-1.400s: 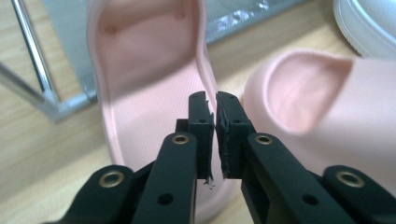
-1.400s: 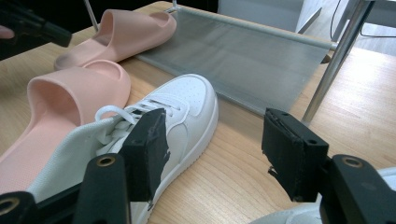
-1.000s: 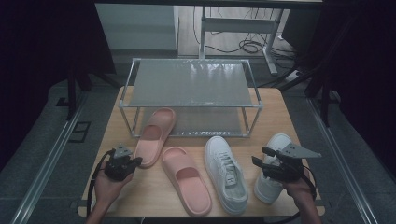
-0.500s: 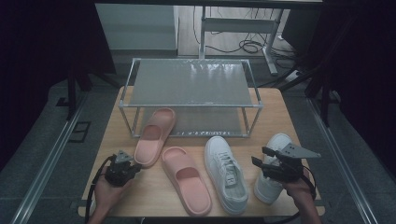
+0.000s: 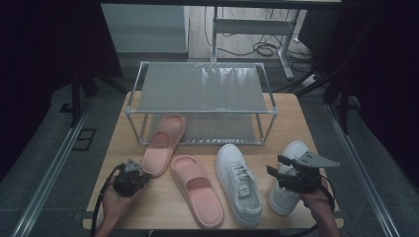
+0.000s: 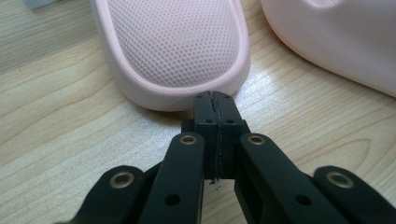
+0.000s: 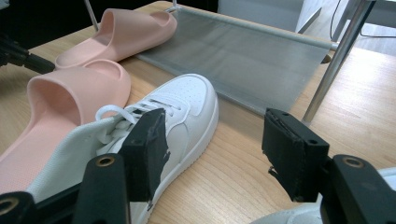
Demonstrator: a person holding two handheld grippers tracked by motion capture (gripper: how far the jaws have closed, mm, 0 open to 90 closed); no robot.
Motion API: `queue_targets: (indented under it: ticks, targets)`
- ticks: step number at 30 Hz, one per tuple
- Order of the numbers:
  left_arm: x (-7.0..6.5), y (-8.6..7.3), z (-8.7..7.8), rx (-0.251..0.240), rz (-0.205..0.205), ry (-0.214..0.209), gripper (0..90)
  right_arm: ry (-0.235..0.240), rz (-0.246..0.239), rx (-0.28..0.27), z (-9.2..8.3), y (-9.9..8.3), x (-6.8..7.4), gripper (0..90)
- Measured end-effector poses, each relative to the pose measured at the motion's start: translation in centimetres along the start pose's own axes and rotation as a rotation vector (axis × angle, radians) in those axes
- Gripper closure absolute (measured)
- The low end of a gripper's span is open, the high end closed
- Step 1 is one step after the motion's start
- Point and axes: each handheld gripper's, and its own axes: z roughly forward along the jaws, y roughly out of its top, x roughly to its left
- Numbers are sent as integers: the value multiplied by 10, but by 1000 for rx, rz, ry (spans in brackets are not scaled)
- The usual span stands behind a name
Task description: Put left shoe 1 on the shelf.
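Pink slipper (image 5: 164, 143) pokes into the rack's (image 5: 200, 111) lower shelf; my left hand-held gripper (image 6: 215, 103) is closed empty, my right hand-held gripper (image 7: 212, 151) gapes.

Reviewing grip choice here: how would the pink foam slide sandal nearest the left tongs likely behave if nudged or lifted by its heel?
The pink foam slide sandal looks thick, moulded and one-piece, so probably light and slightly squashy. Its flat sole on the wooden table suggests it slides rather than rolls. The dimpled footbed may give the shut left tongs some grip.
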Motion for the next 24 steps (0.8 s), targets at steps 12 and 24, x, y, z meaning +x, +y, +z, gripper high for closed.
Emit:
queue_targets:
  ticks: [12, 24]
  targets:
    - [1, 12, 4, -17, 3, 2, 900, 3, -2, 4, 1, 0, 0, 405]
    - [2, 30, 11, -34, 11, 6, 900, 0, -2, 0, 0, 0, -1, 405]
